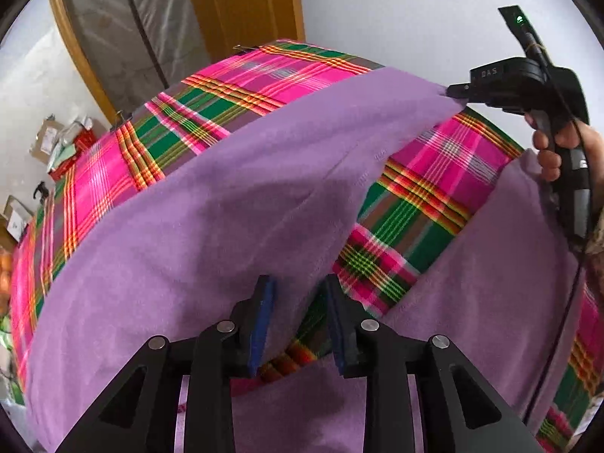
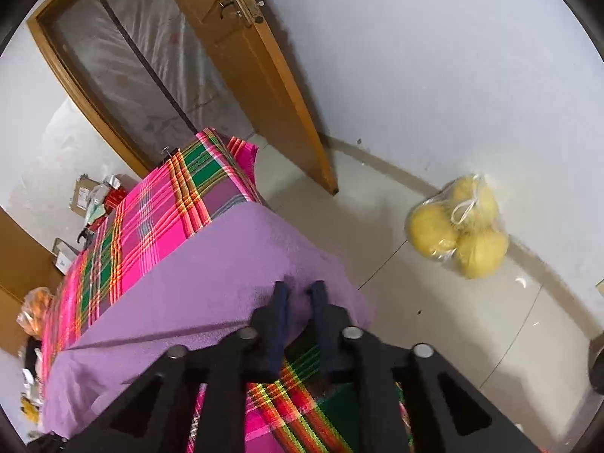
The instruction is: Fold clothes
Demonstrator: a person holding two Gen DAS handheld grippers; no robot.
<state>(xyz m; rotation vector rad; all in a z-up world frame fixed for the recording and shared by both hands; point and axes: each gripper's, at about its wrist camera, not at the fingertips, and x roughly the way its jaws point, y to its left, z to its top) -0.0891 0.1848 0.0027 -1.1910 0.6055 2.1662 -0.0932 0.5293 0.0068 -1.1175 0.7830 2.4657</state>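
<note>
At the bottom of the left wrist view, the left tongs [image 1: 298, 315] stand partly open over the purple garment [image 1: 211, 204], nothing pressed between the blue pads [image 1: 264, 317]. The garment lies spread across a plaid-covered worktop [image 1: 241, 87] through mid-frame. At upper right, the right tongs [image 1: 455, 92], held in a hand [image 1: 558, 147], are nearly closed and pinch the garment's far edge; a wooden door [image 1: 241, 3] stands beyond.
</note>
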